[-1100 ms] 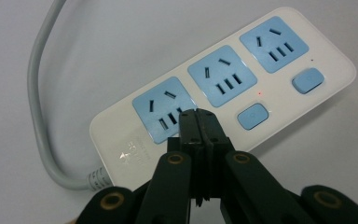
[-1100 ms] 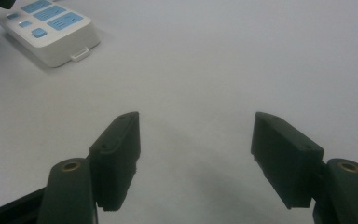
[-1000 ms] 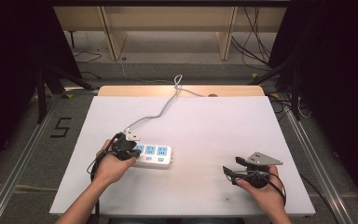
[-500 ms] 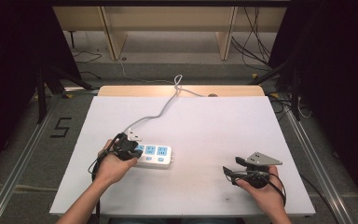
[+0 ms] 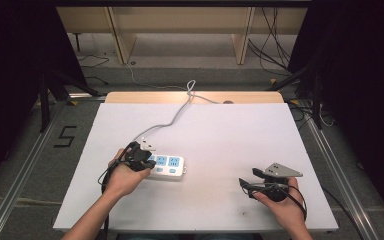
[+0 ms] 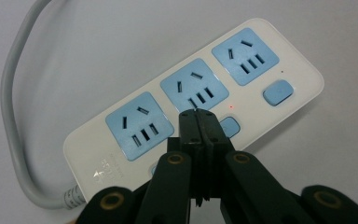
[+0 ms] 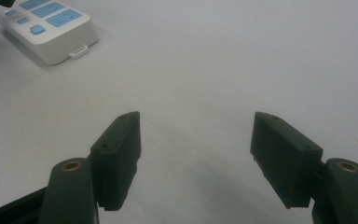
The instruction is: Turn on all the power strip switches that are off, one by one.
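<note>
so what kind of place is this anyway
Probably a lab or recording workspace, not a home: a white table framed by metal rails, black curtains at both sides, loose cables on the floor, and a "5" marked there.

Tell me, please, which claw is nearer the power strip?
Left. The left claw sits shut over the power strip, by its buttons; the right claw rests open, well off to its side.

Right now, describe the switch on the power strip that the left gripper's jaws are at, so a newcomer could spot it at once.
On the white table, find the white power strip with three blue sockets and a grey cord. Along its near edge runs a row of small blue switches. The middle switch sits right of the shut left gripper, and unlike the far switch, a red light glows just above it.
</note>
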Motion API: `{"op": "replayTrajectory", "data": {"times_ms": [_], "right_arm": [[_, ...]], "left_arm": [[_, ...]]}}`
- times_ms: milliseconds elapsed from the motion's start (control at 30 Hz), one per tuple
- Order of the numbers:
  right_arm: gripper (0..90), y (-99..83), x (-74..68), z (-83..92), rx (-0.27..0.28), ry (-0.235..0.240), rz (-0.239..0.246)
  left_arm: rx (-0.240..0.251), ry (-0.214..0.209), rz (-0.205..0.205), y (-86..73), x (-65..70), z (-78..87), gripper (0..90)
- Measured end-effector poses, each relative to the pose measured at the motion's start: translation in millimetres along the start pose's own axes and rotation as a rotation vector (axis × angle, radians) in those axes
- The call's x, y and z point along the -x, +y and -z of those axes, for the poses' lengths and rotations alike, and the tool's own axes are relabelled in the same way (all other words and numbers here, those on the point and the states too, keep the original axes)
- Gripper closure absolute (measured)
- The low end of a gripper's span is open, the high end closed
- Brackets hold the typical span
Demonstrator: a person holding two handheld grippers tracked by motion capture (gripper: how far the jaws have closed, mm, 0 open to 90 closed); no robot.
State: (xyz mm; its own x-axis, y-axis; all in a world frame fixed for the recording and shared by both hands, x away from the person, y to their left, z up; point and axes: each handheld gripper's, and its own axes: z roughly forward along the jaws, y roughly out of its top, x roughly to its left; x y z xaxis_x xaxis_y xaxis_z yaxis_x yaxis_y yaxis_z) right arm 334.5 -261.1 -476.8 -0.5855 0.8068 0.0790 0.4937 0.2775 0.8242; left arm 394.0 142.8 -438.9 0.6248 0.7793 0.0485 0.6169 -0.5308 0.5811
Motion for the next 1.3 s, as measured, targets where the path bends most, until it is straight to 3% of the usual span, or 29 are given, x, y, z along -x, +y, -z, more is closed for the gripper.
{"op": "replayTrajectory", "data": {"times_ms": [1300], "right_arm": [[34.3, -0.3, 0.7, 0.4, -0.005, 0.000, 0.007]], "left_arm": [[-0.015, -0.039, -0.045, 19.3, 21.9, -10.7, 89.7]]}}
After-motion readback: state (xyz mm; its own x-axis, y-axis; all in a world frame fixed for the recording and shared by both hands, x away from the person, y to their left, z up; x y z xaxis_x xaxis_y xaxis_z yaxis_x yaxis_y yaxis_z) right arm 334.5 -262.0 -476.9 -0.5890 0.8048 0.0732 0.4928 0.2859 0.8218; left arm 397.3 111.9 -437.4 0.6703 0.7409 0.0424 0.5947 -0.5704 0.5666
